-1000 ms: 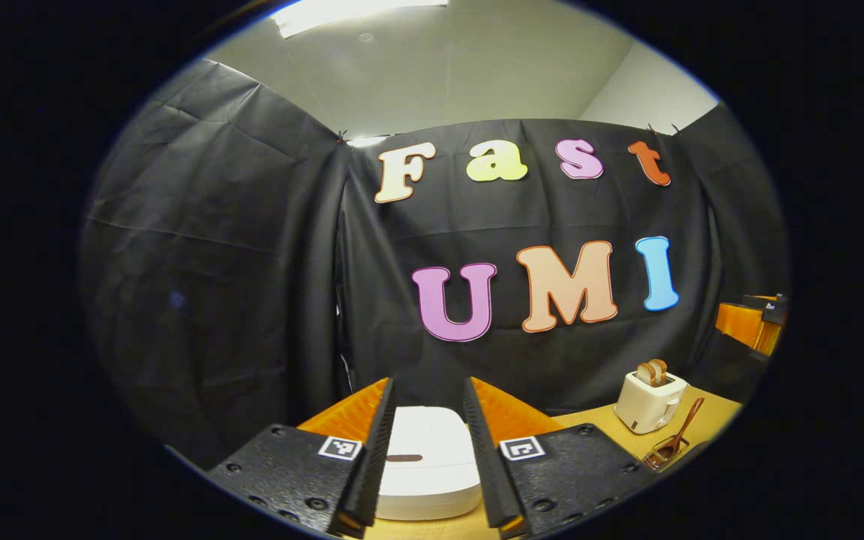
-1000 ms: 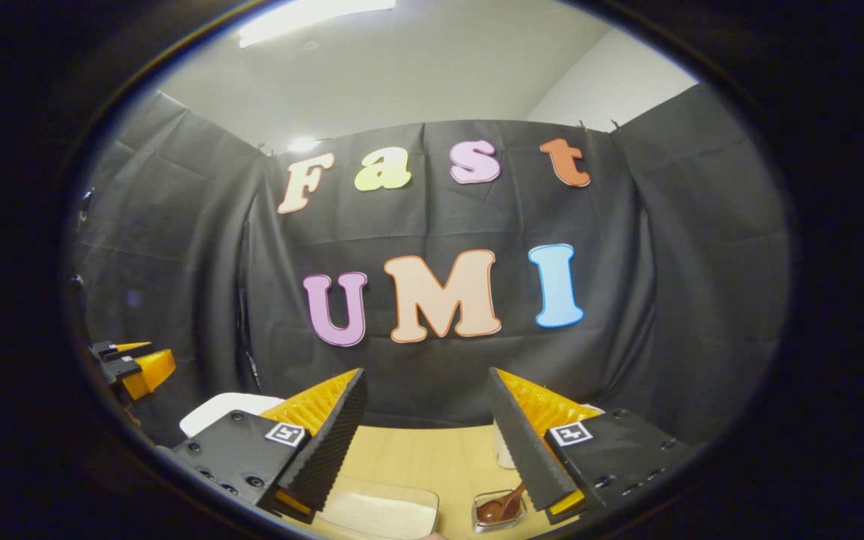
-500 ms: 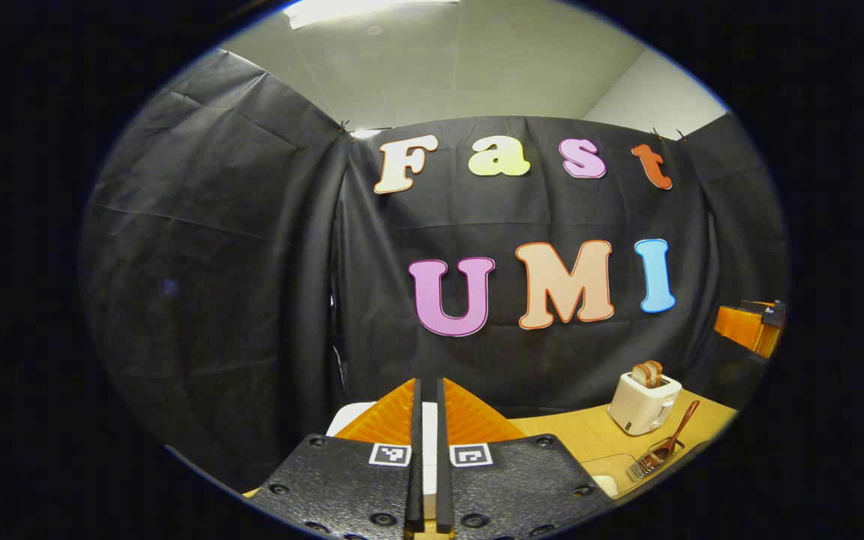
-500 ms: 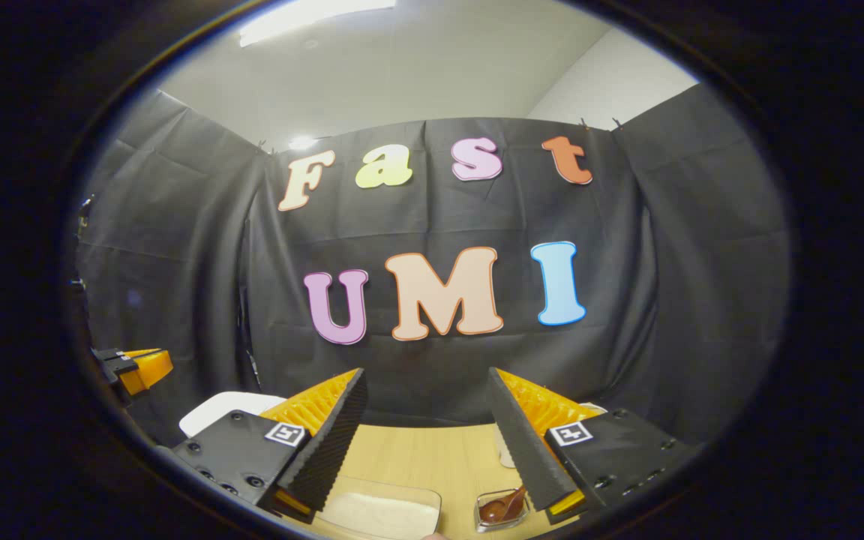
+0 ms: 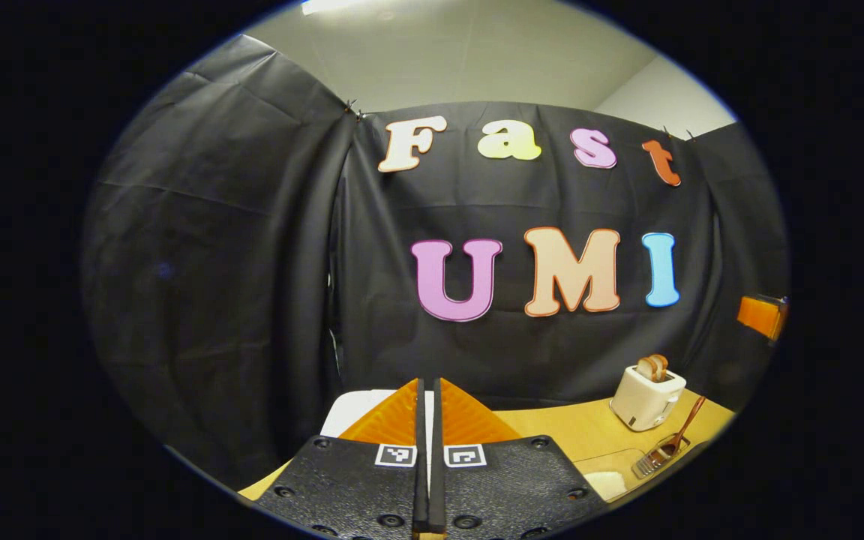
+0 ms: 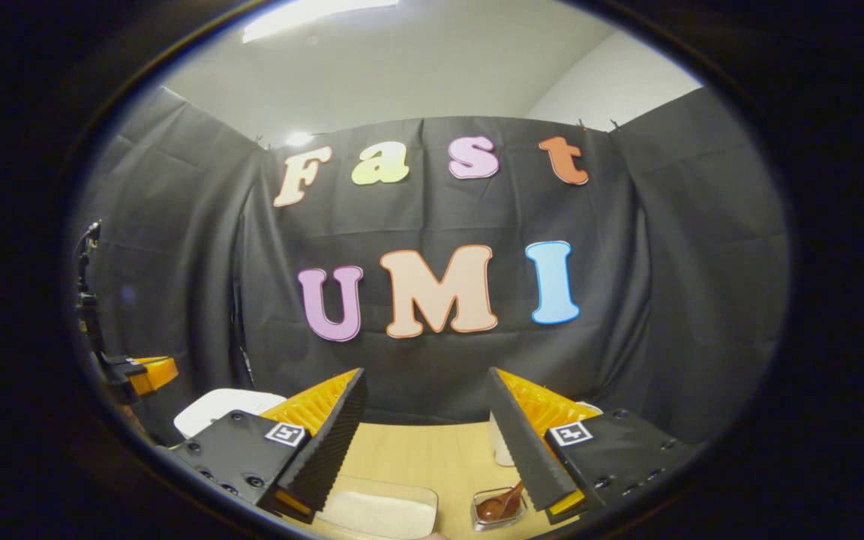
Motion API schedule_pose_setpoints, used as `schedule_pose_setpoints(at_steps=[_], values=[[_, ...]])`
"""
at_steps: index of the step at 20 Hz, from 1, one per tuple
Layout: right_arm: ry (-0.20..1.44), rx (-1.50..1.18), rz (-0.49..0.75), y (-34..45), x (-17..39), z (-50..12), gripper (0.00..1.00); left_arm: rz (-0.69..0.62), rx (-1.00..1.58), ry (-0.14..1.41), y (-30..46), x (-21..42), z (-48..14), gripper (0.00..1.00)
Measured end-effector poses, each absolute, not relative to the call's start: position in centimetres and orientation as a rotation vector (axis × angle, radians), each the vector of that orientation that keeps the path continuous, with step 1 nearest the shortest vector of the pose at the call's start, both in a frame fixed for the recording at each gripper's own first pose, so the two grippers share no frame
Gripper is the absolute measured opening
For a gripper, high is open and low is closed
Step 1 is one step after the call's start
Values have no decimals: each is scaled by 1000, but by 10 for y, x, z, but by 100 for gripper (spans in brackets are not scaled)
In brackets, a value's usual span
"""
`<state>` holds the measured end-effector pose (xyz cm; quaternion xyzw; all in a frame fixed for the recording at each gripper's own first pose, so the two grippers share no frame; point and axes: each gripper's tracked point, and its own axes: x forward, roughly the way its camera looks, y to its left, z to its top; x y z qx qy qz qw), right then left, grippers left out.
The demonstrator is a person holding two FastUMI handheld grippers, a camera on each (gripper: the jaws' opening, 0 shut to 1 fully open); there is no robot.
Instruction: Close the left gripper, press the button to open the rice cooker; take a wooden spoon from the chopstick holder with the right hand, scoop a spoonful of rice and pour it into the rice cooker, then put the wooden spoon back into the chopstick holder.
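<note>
My left tongs (image 5: 427,450) are pressed together with nothing between them, above the white cooker (image 5: 349,409) at the bench's (image 5: 567,431) left end. Further right sit the rice tray (image 6: 379,511), then the holder (image 6: 498,510) with the spoon (image 6: 501,504) in it. My right tongs (image 6: 428,439) stand wide and empty above the tray and holder.

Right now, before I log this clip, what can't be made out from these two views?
- White rice cooker, left gripper view: mostly hidden behind the shut left tongs; its button can't be seen.
- Brown wooden spoon, right gripper view: its handle hidden behind a finger of the open right tongs.
- Clear tray of white rice, right gripper view: cut off by the lower edge.
- White toaster, left gripper view: too small for detail.
</note>
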<state>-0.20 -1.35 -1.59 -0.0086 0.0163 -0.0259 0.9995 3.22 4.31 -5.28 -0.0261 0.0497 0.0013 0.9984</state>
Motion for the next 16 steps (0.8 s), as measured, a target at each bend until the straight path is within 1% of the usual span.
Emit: schedule_pose_setpoints(at_steps=[7,11,16], values=[[51,-46,-84,-16,-9,-20,98,0,-93,202,59,56,-100,0],[60,-67,-102,-18,-12,-21,100,-19,-123,257,58,66,-127,0],[64,-88,-122,-20,-16,-20,100,-38,-152,334,60,72,-161,0]])
